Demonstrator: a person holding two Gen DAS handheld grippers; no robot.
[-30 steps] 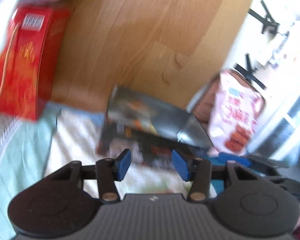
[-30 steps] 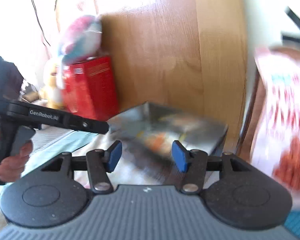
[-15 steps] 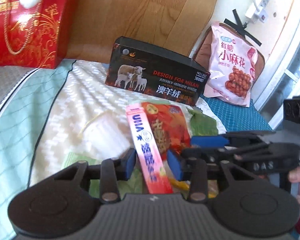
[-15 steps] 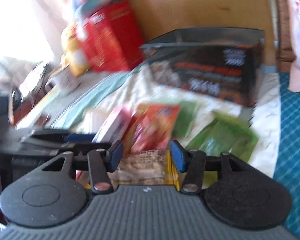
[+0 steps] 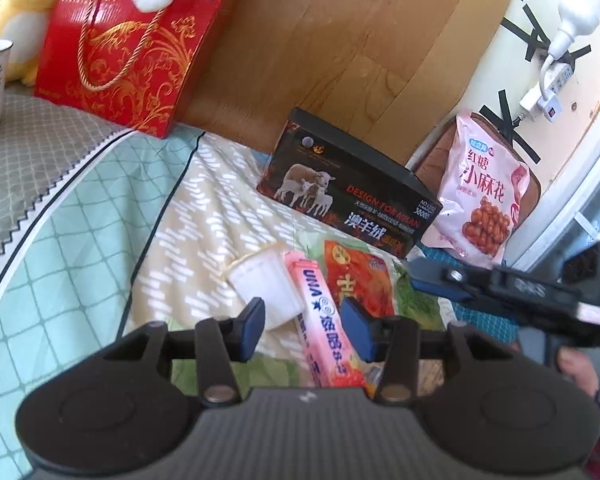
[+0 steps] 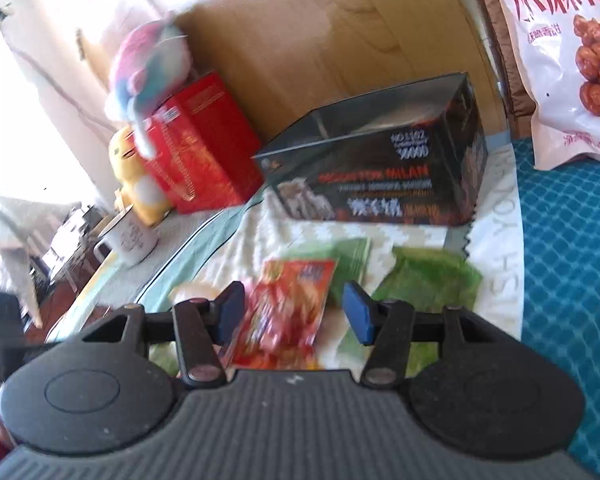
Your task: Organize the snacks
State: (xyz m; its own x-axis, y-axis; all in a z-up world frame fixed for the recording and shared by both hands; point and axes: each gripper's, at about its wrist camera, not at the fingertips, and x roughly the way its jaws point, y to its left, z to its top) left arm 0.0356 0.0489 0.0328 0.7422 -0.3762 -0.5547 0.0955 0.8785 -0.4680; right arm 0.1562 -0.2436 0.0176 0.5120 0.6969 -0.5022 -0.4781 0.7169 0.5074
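A pink UHA candy pack (image 5: 324, 332) lies on the patterned bedspread between the blue pads of my left gripper (image 5: 304, 330). Its jaws are opening, and no pad presses on the pack. Beside the candy lie a red snack packet (image 5: 356, 280) and a white plastic cup (image 5: 266, 284). My right gripper (image 6: 294, 316) hovers open over the same red packet (image 6: 288, 304), with green packets (image 6: 428, 280) to its right. A black box with sheep on it (image 5: 348, 196) stands behind the pile. The right tool's fingers (image 5: 436, 282) reach in from the right of the left wrist view.
A red gift box (image 5: 128, 48) with plush toys stands against the wooden headboard at the back left, an enamel mug (image 6: 130, 240) beside it. A pink bag of fried twists (image 5: 480, 196) leans at the back right over a blue mat (image 6: 560, 280).
Both views have swung down from the headboard and boxes to the snack pile. The left jaws came around the pink candy pack, narrowed, then widened again. The right gripper has rolled and sunk.
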